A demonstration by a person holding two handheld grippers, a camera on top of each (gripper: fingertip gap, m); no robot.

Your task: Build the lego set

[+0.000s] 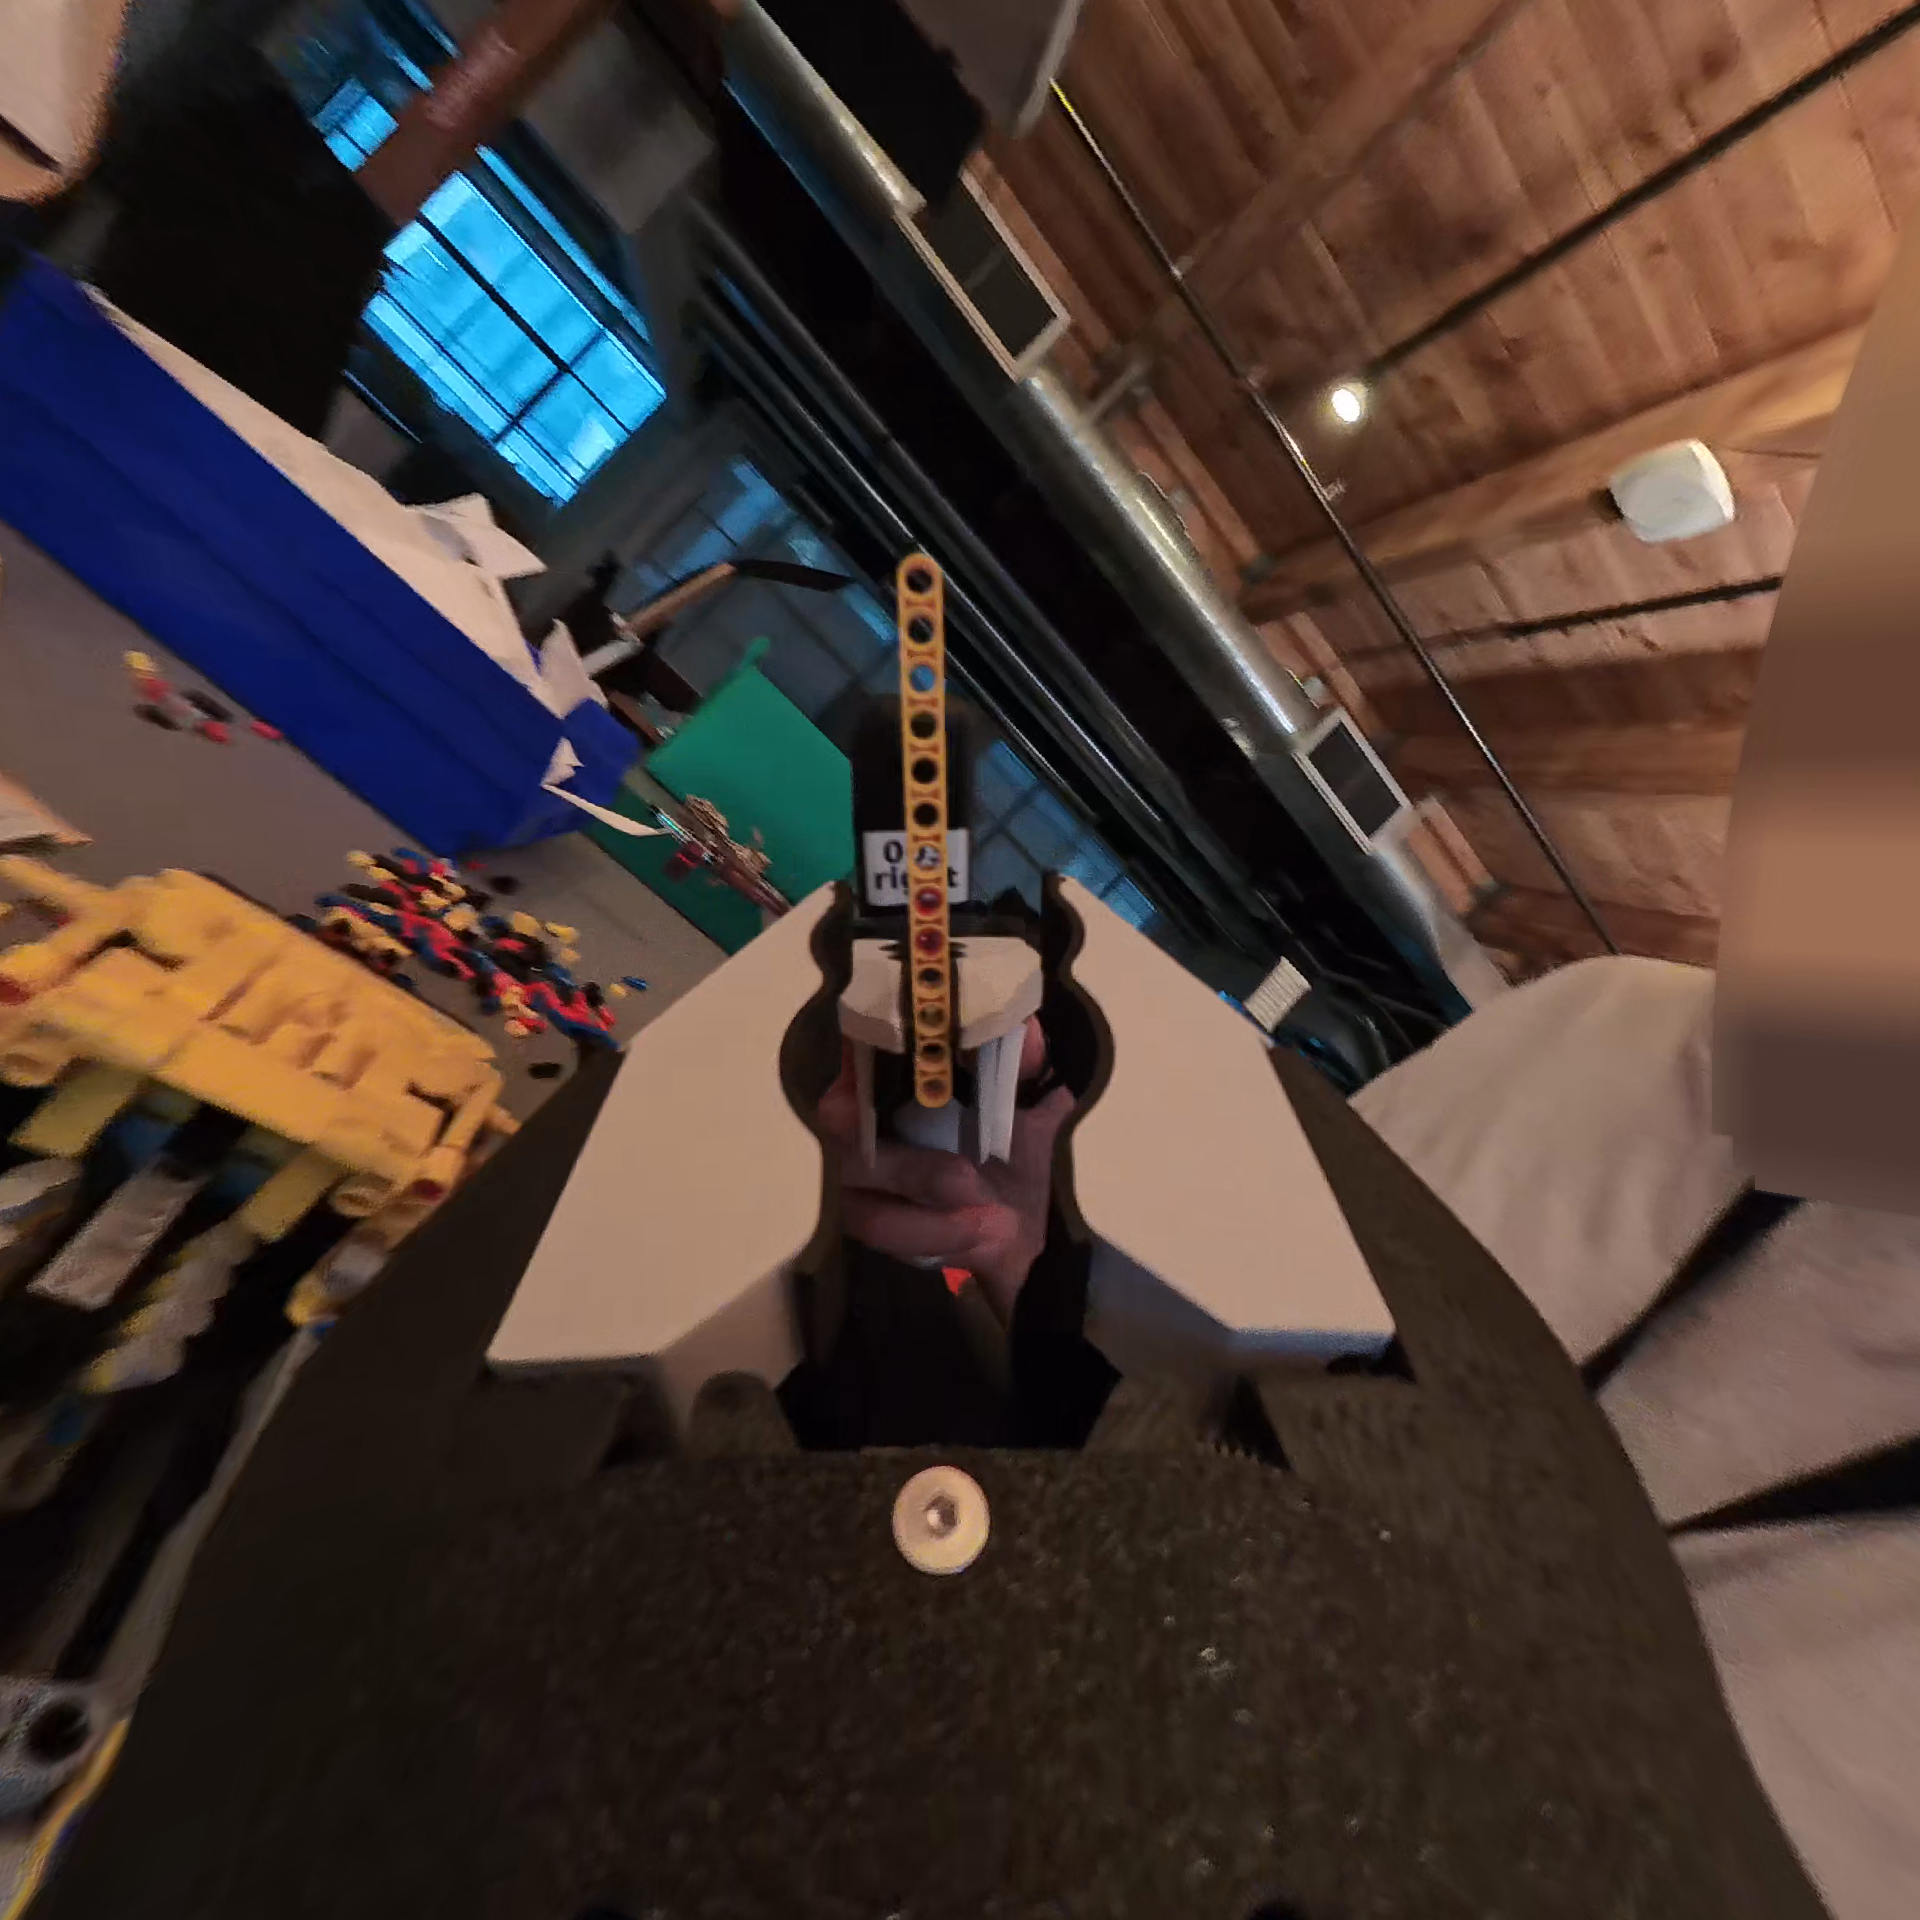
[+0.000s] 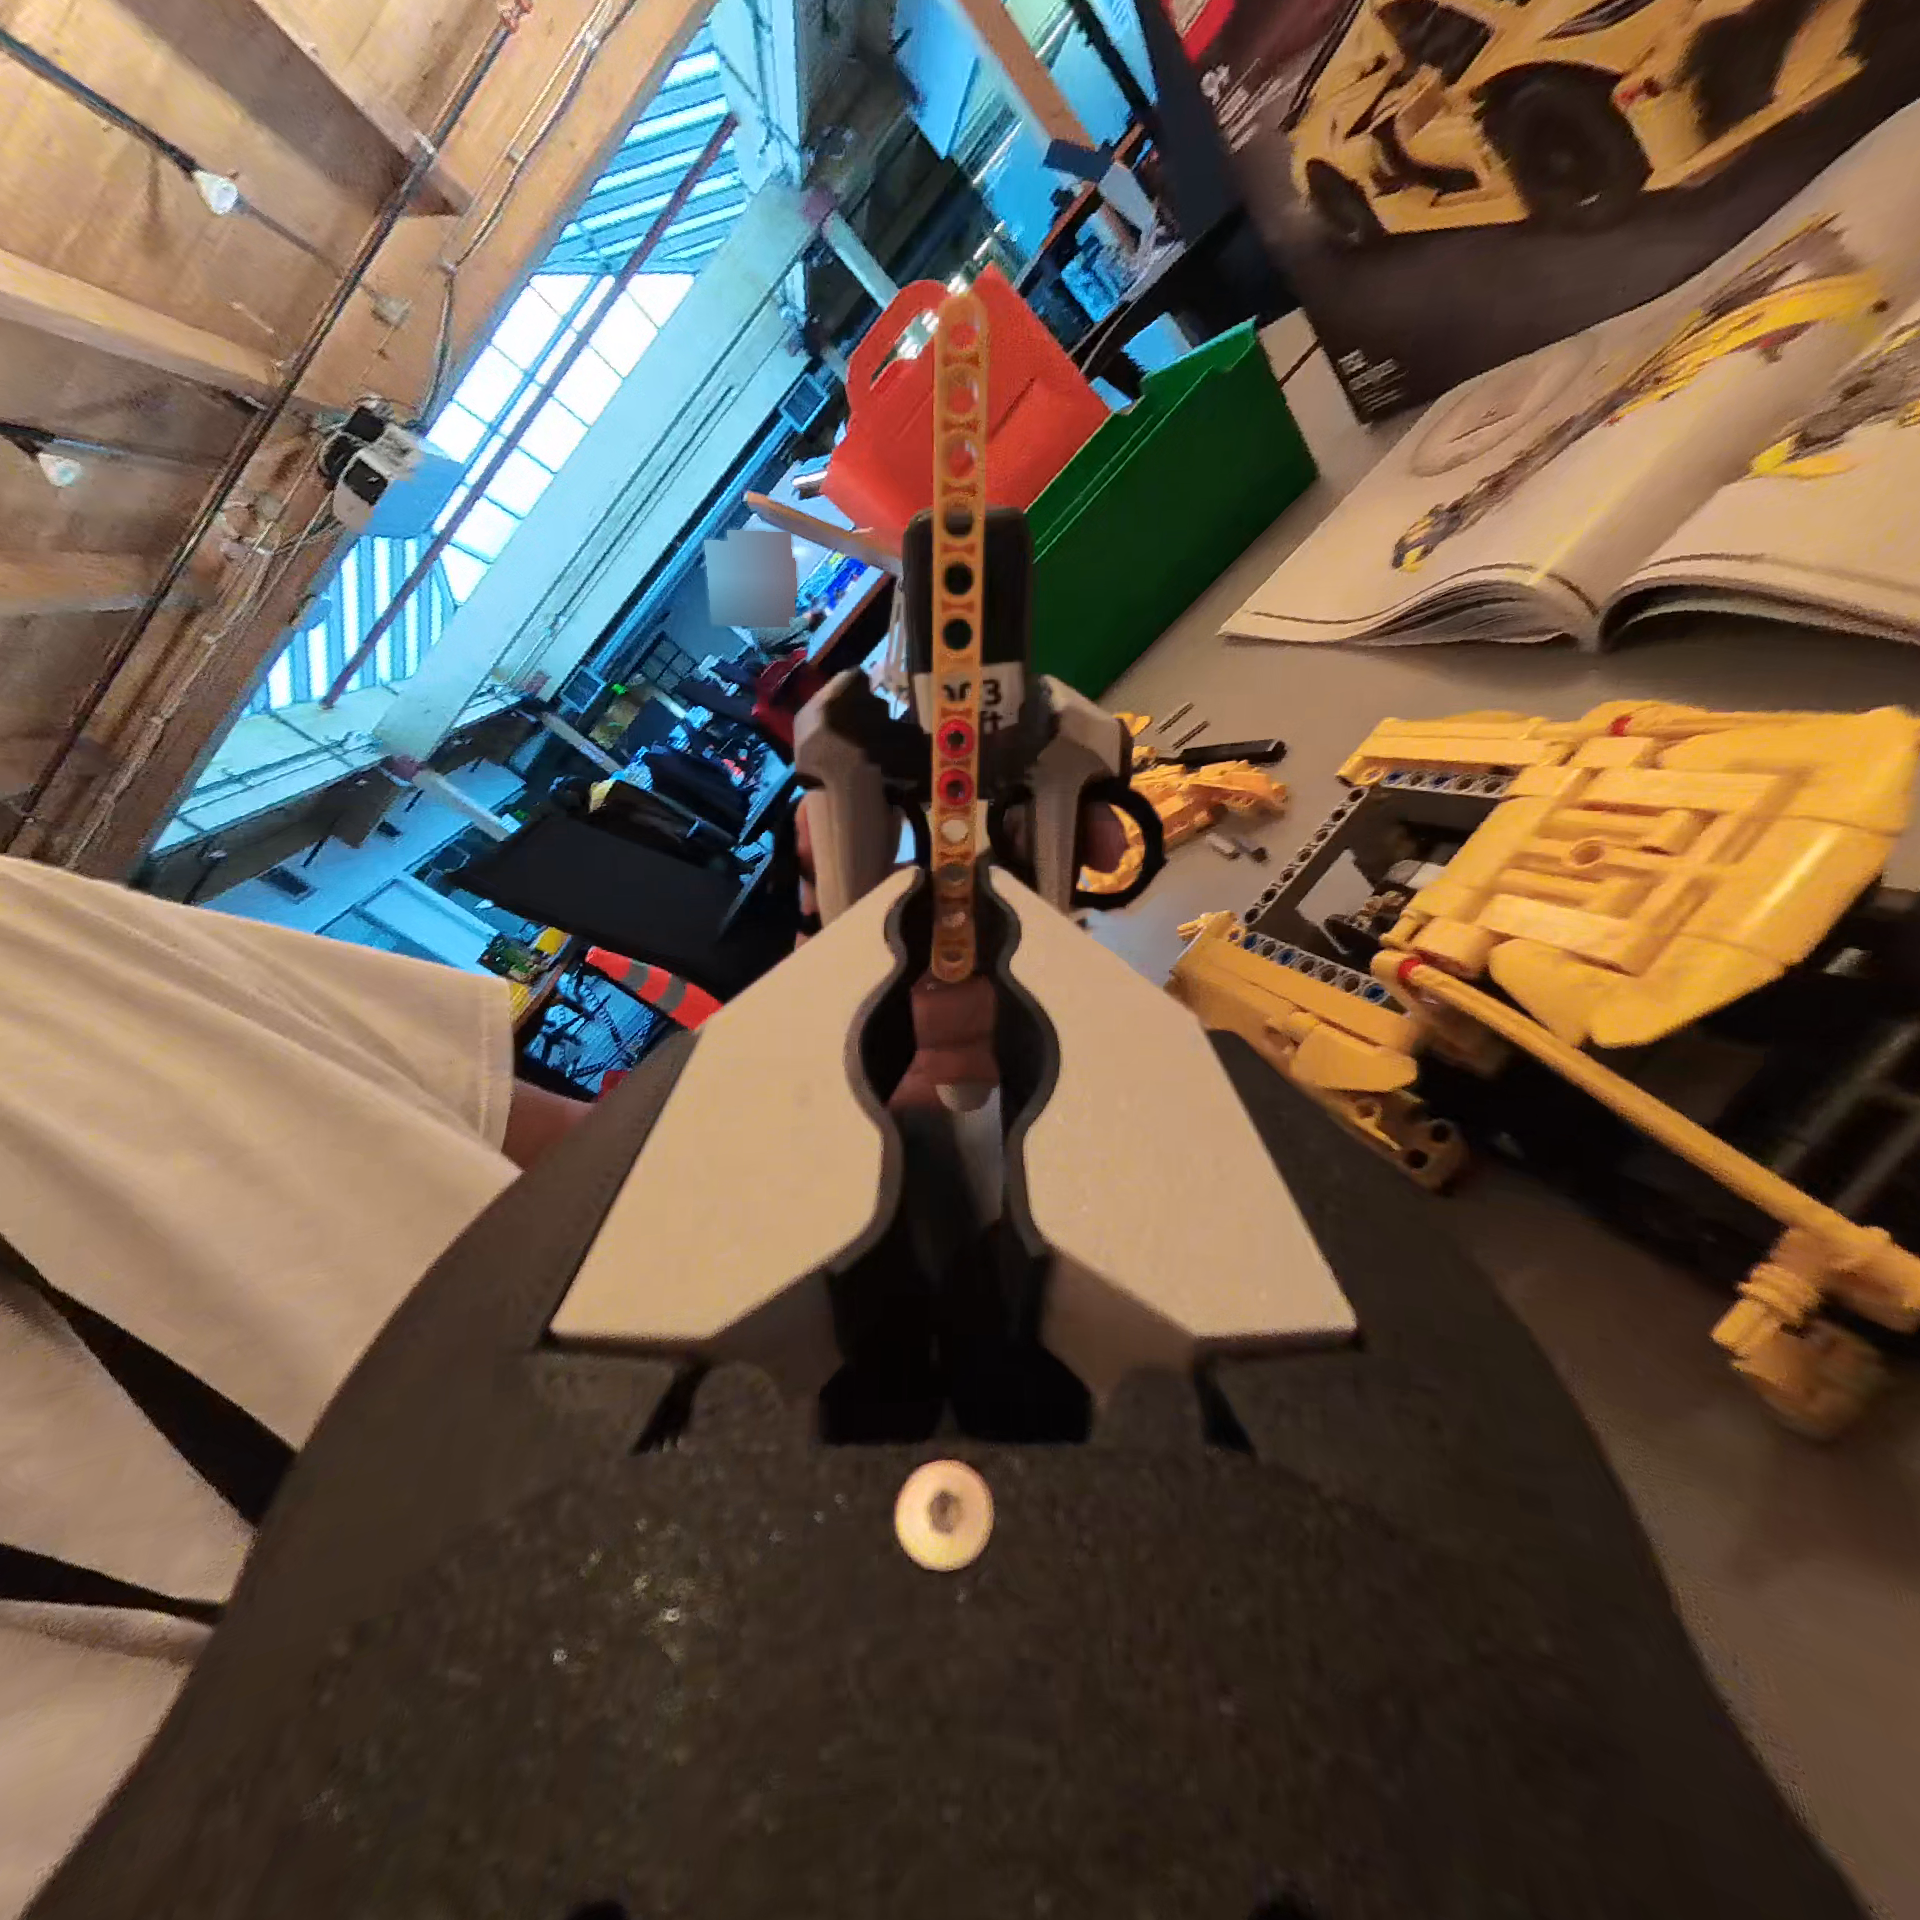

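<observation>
A long yellow beam with holes (image 2: 958, 520) stands upright in the air between my two grippers, which face each other. Two red pins (image 2: 954, 762) sit in its lower half. My right gripper (image 2: 951, 896) is shut on the beam's lower end. My left gripper (image 1: 945, 902) is open, with its fingers to either side of the beam (image 1: 923, 748) and not touching it. In the right wrist view the left gripper (image 2: 956, 764) straddles the beam at the height of the red pins. In the left wrist view the right gripper (image 1: 935, 1023) shows behind the beam's lower end.
A part-built yellow car model (image 2: 1621, 883) lies on the grey table (image 2: 1351, 665), also in the left wrist view (image 1: 239, 1018). Loose pieces (image 1: 457, 935) lie beside it. An open instruction booklet (image 2: 1610, 499), the set's box (image 2: 1507, 156), a green bin (image 2: 1164, 499) and a blue bin (image 1: 260, 561) stand farther back. Left and right tips are no more than a few centimetres apart.
</observation>
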